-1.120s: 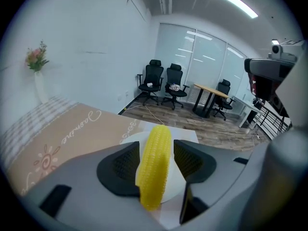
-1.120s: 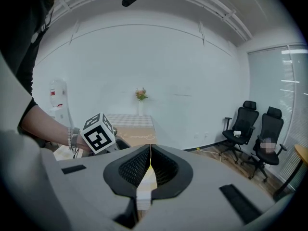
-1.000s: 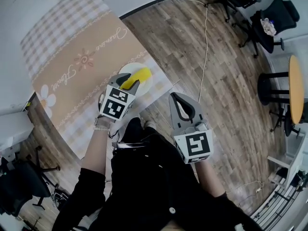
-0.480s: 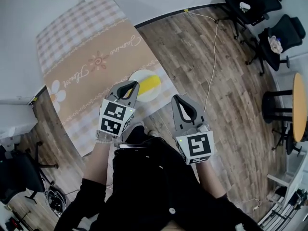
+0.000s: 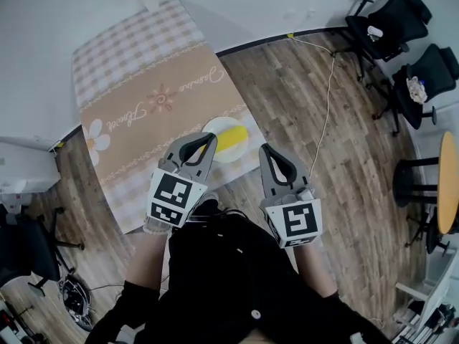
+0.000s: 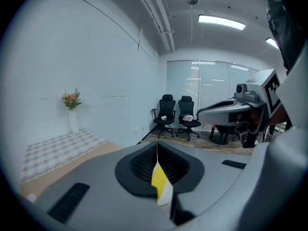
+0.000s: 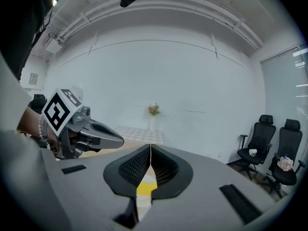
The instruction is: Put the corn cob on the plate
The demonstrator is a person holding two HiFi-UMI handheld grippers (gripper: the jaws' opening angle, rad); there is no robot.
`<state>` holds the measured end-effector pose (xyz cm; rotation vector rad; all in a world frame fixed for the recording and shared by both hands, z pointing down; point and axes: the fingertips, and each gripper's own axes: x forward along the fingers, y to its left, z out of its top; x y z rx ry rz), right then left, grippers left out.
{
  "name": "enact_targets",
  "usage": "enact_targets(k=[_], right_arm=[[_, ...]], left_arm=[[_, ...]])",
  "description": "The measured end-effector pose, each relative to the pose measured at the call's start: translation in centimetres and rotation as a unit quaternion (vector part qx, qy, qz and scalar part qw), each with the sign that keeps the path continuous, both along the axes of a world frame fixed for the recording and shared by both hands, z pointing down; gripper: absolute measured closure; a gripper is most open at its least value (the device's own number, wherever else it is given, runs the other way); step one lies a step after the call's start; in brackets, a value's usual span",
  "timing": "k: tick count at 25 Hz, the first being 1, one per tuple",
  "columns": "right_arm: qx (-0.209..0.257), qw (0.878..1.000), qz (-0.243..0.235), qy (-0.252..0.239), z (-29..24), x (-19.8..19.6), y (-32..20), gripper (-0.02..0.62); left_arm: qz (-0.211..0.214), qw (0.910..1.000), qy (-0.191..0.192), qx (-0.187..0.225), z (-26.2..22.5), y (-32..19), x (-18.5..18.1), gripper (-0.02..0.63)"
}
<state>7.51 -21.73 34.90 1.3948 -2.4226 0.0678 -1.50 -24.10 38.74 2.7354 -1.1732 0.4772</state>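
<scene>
The yellow corn cob point(image 5: 231, 139) lies on the white plate point(image 5: 211, 129), which sits at the near edge of the table's patterned cloth point(image 5: 143, 99). My left gripper point(image 5: 206, 139) hovers just short of the plate, shut with nothing between its jaws. My right gripper point(image 5: 267, 151) hangs beside it over the floor, to the right of the plate, also shut and empty. In the left gripper view the closed left gripper point(image 6: 157, 143) shows a sliver of corn cob point(image 6: 160, 177) below it. The right gripper view shows the closed right gripper point(image 7: 150, 147) with the corn cob point(image 7: 144, 189) beneath.
A flower vase point(image 6: 72, 114) stands at the table's far end by the wall. Black office chairs point(image 5: 387, 27) and a round table point(image 5: 448, 185) stand to the right on the wood floor. A cable point(image 5: 326, 106) trails across the floor.
My left gripper has drawn back from over the corn cob and risen, now shut and empty. The cob stays on the plate. The right gripper rose a little.
</scene>
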Motion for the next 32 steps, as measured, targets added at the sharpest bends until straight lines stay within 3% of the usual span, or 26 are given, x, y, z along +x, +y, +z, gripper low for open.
enact_targets(k=[5, 14, 19, 32], right_arm=[[0.015, 1.0, -0.015, -0.004, -1.3, -0.8, -0.3, 0.554], [0.037, 0.999, -0.032, -0.004, -3.1, -1.6, -0.4, 0.554], [0.041, 0.998, -0.04, -0.003, -3.3, -1.8, -0.2, 0.554], [0.034, 0.998, -0.054, 0.001, -2.7, -2.3, 0.3, 0.554]], left_arm=[[0.006, 0.9993, -0.019, 0.03, -2.0, 1.2, -0.1, 0.588], [-0.017, 0.9982, -0.007, 0.058, -5.0, 2.3, -1.5, 0.588], [-0.012, 0.9971, -0.022, 0.072, -5.9, 3.1, -1.7, 0.589], [-0.016, 0.9976, -0.016, 0.066, -5.8, 3.7, -1.4, 0.589]])
